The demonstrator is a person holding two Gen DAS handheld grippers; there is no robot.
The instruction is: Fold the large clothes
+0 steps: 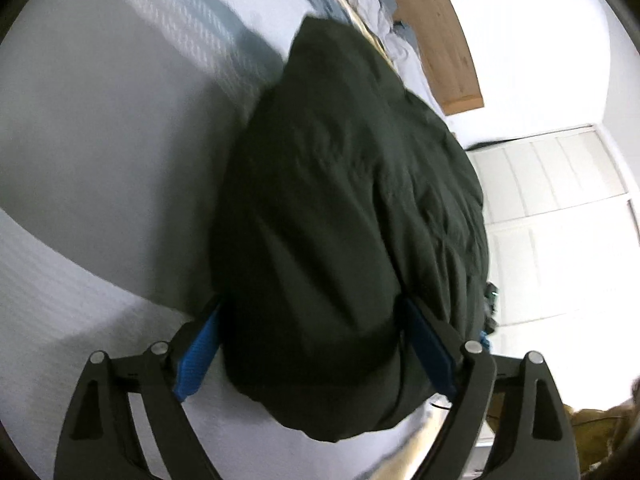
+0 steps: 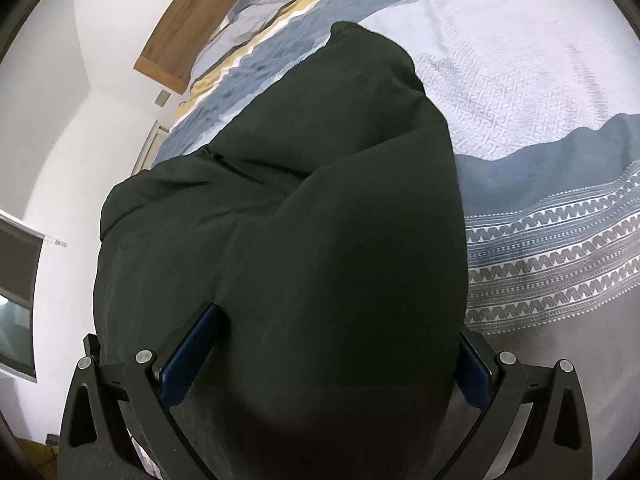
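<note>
A large dark green garment (image 1: 344, 216) lies bunched on the bed and fills the middle of both views; it also shows in the right wrist view (image 2: 304, 240). My left gripper (image 1: 316, 340) has its blue-padded fingers (image 1: 200, 356) wide apart with a thick fold of the garment between them. My right gripper (image 2: 332, 356) also has its blue fingers (image 2: 188, 360) spread around a bulky fold of the same garment. The fingertips of both are partly hidden by cloth.
The bed has a white and grey-blue patterned bedspread (image 2: 540, 216), with pillows (image 2: 272, 4) and a wooden headboard (image 2: 192, 28) at the far end. White closet doors (image 1: 560, 216) stand beside the bed. A dark screen (image 2: 16, 292) hangs on the wall.
</note>
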